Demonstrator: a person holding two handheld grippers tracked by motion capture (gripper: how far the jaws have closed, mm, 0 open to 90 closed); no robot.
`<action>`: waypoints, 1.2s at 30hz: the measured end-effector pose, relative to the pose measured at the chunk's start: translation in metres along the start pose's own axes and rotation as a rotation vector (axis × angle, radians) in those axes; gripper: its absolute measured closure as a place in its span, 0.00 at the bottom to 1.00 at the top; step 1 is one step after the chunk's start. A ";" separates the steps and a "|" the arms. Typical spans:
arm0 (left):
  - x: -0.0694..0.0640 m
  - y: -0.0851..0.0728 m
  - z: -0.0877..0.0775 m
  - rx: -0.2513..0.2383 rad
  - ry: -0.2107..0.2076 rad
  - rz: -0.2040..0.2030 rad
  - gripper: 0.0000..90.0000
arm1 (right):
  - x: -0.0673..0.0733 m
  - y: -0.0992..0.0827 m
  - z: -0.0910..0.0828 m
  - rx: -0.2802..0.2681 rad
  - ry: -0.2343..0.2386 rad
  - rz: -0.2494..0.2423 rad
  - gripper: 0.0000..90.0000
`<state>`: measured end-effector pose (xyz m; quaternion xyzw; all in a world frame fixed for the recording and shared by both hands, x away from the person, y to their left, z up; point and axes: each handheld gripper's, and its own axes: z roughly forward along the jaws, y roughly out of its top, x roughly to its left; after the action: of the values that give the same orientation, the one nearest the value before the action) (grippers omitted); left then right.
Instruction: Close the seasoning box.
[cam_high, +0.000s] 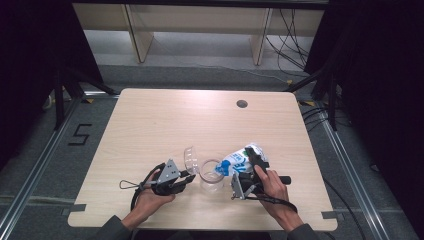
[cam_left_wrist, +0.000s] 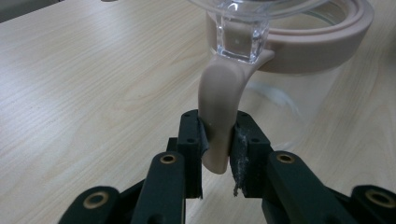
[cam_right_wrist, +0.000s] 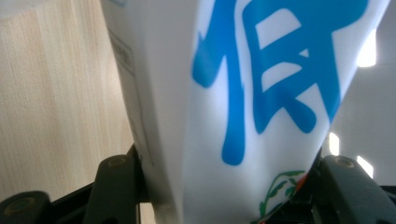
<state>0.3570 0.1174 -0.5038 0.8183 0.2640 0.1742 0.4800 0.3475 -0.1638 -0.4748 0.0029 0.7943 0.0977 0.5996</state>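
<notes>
— See the clear plastic jar with the beige rim (cam_high: 212, 176) there, just below the middle of the high view, on the pale wooden table (cam_high: 165, 120)? Its transparent hinged lid (cam_high: 189, 158) stands flipped open at its upper left.

— I do; and the left gripper (cam_high: 187, 178) has it by that soft beige tab (cam_left_wrist: 219, 107); in the left gripper view the black jaws are nearly closed, pinching the tab's lower end in the centre of the frame, with the rim band at the upper right.

— That tab looks rubbery; I'd guess it bends and stretches before it steadies anything; the jar itself seems light and likely to skid on smooth wood; a hold closer to the stiff rim would serve better, I think.

— And the white soft pouch with blue lettering (cam_high: 241, 161)?

— Right of centre in the high view, tilted with its mouth down toward the jar's opening; the right gripper (cam_high: 248, 172) has its jaws about half closed on the pouch's body; in the right gripper view the bag bulges up from between them.

— Limp and slick, I'd judge; the film may crumple or slip, and the weight will shift as the contents run out.

— So squeeze mid-body, where it's fullest; not near the floppy top; whether anything is pouring I can't tell.
</notes>
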 end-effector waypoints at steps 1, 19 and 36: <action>0.000 0.000 0.000 0.000 0.000 0.000 0.83 | 0.001 0.001 -0.001 0.015 0.002 0.010 0.51; 0.000 0.000 0.000 0.001 0.000 0.001 0.83 | 0.001 0.005 0.000 0.017 -0.020 -0.060 0.52; 0.000 0.000 0.000 0.000 0.001 -0.001 0.83 | -0.003 0.006 0.000 -0.003 -0.059 -0.136 0.52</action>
<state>0.3570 0.1171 -0.5038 0.8180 0.2648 0.1745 0.4800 0.3474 -0.1582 -0.4714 -0.0491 0.7744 0.0581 0.6282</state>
